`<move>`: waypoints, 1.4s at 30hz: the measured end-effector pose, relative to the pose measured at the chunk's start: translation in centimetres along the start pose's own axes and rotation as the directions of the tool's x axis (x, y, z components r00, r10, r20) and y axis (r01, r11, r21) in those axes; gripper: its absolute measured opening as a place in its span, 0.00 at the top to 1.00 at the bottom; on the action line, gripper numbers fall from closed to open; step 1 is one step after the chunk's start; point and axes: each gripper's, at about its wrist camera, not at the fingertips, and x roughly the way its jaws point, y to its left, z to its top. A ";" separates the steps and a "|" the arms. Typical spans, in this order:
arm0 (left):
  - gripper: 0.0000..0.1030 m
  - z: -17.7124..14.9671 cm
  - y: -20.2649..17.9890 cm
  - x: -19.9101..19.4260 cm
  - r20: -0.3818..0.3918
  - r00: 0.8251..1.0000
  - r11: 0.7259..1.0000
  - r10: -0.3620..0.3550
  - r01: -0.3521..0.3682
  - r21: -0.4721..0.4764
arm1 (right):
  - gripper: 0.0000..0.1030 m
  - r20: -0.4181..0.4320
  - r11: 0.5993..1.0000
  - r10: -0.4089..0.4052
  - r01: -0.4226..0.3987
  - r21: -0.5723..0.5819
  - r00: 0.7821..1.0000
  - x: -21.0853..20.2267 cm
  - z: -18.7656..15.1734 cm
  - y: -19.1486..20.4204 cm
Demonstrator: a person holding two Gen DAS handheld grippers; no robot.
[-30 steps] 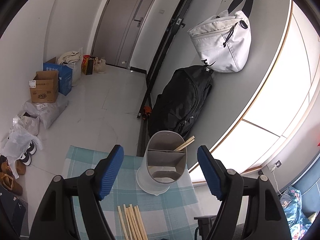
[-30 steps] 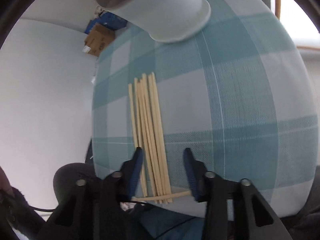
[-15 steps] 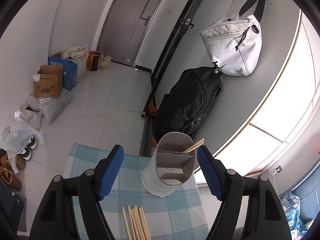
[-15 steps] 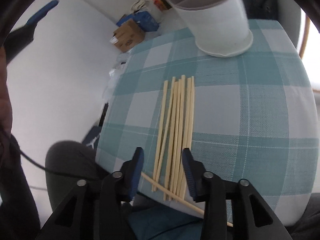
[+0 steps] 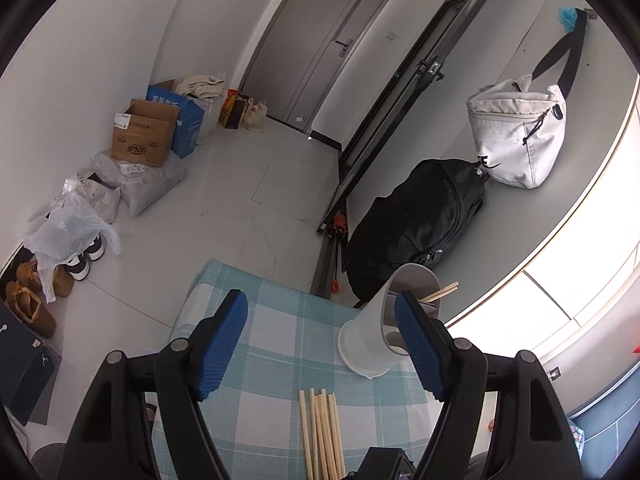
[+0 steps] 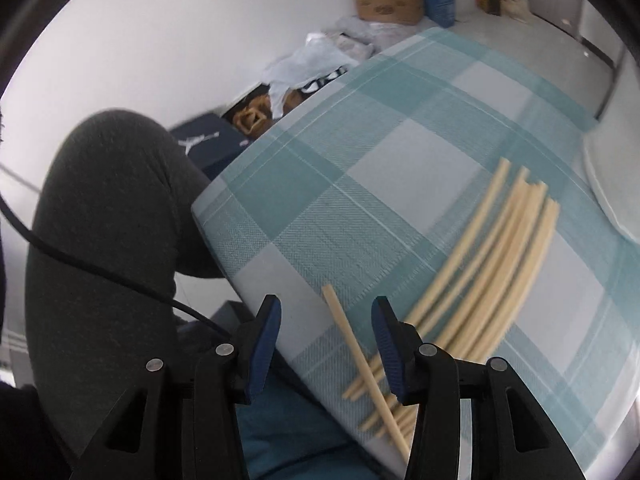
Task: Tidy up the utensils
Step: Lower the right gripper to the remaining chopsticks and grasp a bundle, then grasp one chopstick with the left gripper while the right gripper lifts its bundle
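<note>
Several wooden chopsticks [image 5: 322, 432] lie side by side on the teal checked tablecloth [image 5: 264, 364]. A white divided utensil holder [image 5: 384, 324] stands at the table's far right, with chopstick ends [image 5: 440, 293] sticking out. My left gripper [image 5: 320, 344] is open and empty above the table. In the right wrist view the bundle [image 6: 488, 264] lies to the right. One chopstick [image 6: 360, 364] lies crosswise over the bundle's near ends, between the open jaws of my right gripper [image 6: 326, 344], low at the table's near edge.
The person's grey-clad knee [image 6: 104, 216] is left of the table edge. On the floor are cardboard boxes [image 5: 144, 136], plastic bags [image 5: 72, 232] and shoes [image 5: 28, 296]. A black backpack [image 5: 416, 224] and a white bag [image 5: 520, 136] hang by the wall.
The right gripper has swung left and lower over the near table edge; the crosswise chopstick now sits between its jaws. The left gripper view has shifted left, so the holder appears further right.
</note>
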 end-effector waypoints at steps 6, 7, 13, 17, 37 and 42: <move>0.30 -0.1 3.0 -0.2 0.000 0.999 0.997 0.038 -0.038 -0.070 | 0.82 -0.051 0.997 -0.060 0.057 -0.050 0.997 1.2 1.5 0.0; 0.30 -0.2 3.4 -0.2 0.000 0.999 0.996 0.049 -0.049 -0.081 | 0.87 -0.052 0.996 -0.070 0.068 -0.050 0.996 1.3 1.6 -0.1; 0.30 -1.0 5.1 0.4 -0.022 0.997 0.992 0.071 -0.073 -0.106 | 0.95 0.014 0.995 -0.088 0.089 -0.037 0.996 0.8 1.0 -0.5; 0.30 -2.0 5.5 0.6 -0.041 0.996 0.992 0.084 -0.087 -0.087 | 0.95 0.117 0.997 -0.073 0.068 0.047 0.990 -1.2 1.2 -2.1; 0.30 -7.3 1.6 7.2 -0.314 0.924 0.972 0.217 -0.176 0.153 | 0.95 0.780 0.913 -0.297 -0.076 0.401 0.551 -17.5 -4.8 -8.9; 0.30 -8.6 0.2 10.6 -0.380 0.877 0.947 0.294 -0.211 0.244 | 0.95 0.795 0.892 -0.352 -0.082 0.445 0.494 -19.3 -6.4 -10.6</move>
